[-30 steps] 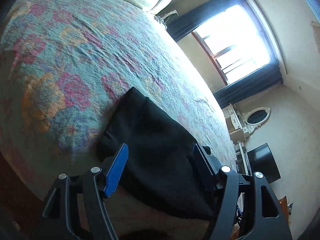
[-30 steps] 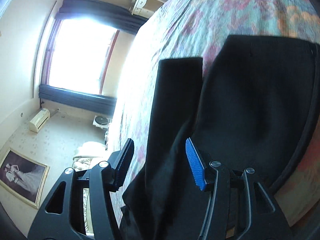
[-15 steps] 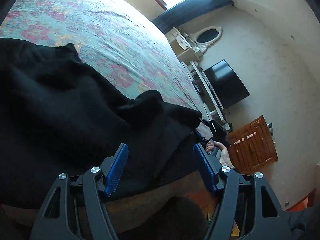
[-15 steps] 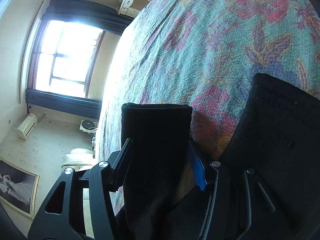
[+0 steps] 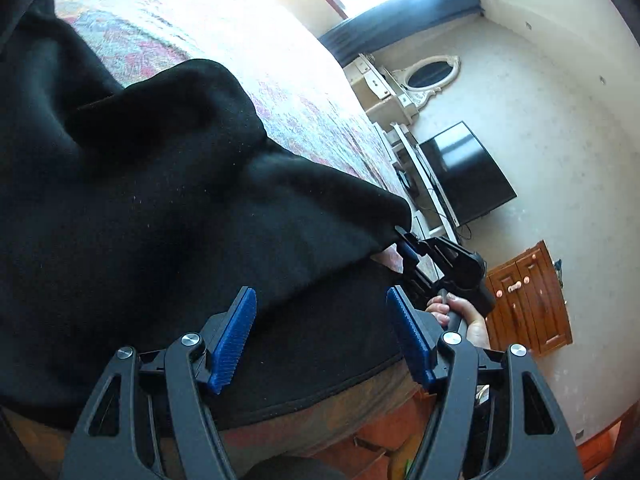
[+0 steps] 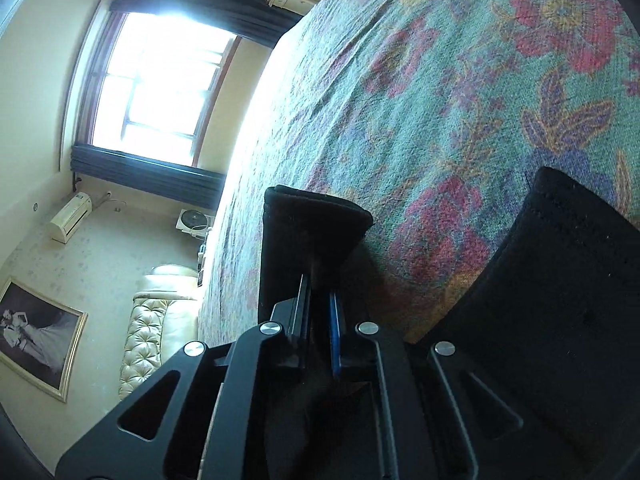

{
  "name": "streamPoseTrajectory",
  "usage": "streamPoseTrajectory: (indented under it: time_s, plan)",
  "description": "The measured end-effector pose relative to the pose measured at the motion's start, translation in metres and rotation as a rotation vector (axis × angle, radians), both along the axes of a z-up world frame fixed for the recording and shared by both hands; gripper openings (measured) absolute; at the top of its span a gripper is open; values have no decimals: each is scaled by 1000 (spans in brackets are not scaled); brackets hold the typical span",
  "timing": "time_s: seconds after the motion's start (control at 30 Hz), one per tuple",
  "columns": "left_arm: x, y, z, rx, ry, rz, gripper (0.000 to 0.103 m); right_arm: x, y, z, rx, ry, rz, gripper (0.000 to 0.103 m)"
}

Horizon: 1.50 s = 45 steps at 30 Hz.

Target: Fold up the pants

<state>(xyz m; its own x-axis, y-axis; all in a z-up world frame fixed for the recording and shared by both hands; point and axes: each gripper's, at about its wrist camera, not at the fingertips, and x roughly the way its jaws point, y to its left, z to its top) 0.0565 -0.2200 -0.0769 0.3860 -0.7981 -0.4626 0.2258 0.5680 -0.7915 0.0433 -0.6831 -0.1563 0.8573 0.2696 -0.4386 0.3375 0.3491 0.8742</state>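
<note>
Your left gripper (image 5: 322, 340) points slightly downward over the near edge of the bed, its two blue pads (image 5: 234, 342) spread apart and pressing on nothing; the black pants (image 5: 160, 200) lie directly under and ahead of it, filling the gap between the fingers without being pinched. Your right gripper (image 6: 320, 320) also tilts down toward the bed, and its jaws have just been closing: they are now clamped tight on the end of one black pant leg (image 6: 312, 232), which stands up from between the pads with its hem just beyond the tips. From the left wrist view you can see that same right gripper (image 5: 408, 250) off to the right, biting the corner of the dark cloth at the bed's edge, with your hand (image 5: 460, 316) wrapped around its handle. There is one pair of pants, bunched in a heap on the floral bedspread (image 6: 460, 80), with a second dark fold (image 6: 560, 280) lying to the right of the gripped leg. Farther off stand one television (image 5: 464, 172), one oval mirror (image 5: 430, 74), one wooden cabinet (image 5: 528, 300) and one bright window (image 6: 160, 80).
</note>
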Motion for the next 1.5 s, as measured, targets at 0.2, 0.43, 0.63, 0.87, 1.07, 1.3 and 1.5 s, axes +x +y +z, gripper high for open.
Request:
streamPoseTrajectory:
  time_s: [0.2,0.43,0.63,0.87,1.07,1.3,1.5]
  plan:
    - [-15,-2,-3,-56,28,36,67,2,6,17,17,-36,15,8]
    - [5,17,-26,-102,175,232,67,-22,-7,43,18,-118,32,8]
    - [6,26,-32,-157,301,378,67,-47,-13,70,-7,-171,29,6]
    - [-10,31,-44,-215,438,414,67,-61,-23,71,-2,-143,44,4]
    - [-7,50,-40,-238,419,474,67,-77,-22,32,103,-45,1,49]
    - [-5,58,-34,-250,416,511,67,-46,-5,-11,215,30,22,48]
    - [-14,59,-28,-222,383,503,67,-31,9,-11,155,55,61,17]
